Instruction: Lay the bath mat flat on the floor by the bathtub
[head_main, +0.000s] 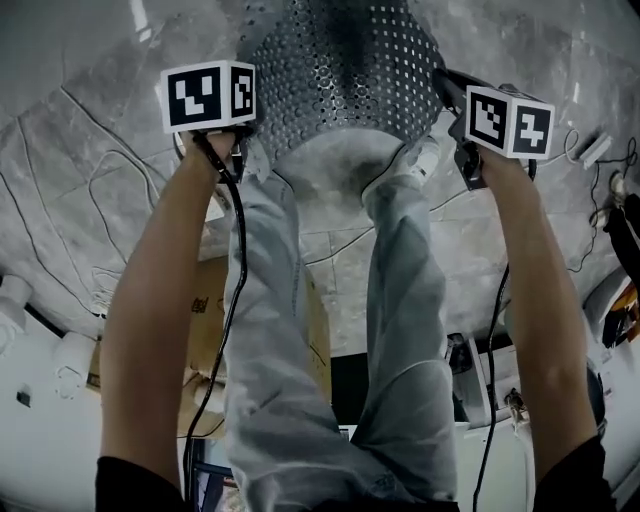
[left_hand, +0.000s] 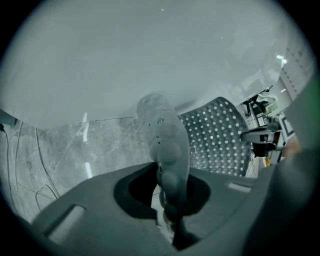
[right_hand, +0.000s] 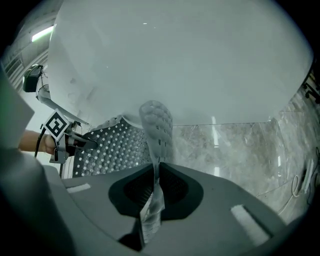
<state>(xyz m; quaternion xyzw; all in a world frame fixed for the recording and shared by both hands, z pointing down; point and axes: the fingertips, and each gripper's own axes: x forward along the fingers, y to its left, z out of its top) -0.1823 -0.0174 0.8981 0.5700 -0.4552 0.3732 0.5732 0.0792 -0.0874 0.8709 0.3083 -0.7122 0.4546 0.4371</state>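
Observation:
The grey perforated bath mat (head_main: 340, 70) hangs curved between my two grippers, above the marble floor (head_main: 90, 130) in front of the person's legs. My left gripper (head_main: 243, 150), under its marker cube, is shut on the mat's left edge. My right gripper (head_main: 452, 100) is shut on the right edge. In the left gripper view the mat's edge (left_hand: 165, 145) stands pinched in the jaws of that gripper (left_hand: 170, 200), with the dotted sheet (left_hand: 215, 135) stretching to the right. In the right gripper view that gripper (right_hand: 152, 195) clamps the mat (right_hand: 112, 142), and the white bathtub wall (right_hand: 190, 60) rises just ahead.
The tub's white side (left_hand: 150, 60) fills the upper part of both gripper views. Thin cables (head_main: 100, 170) trail over the floor at the left. A cardboard box (head_main: 205, 300) sits behind the legs, and white fittings (head_main: 595, 150) with cords lie at the right.

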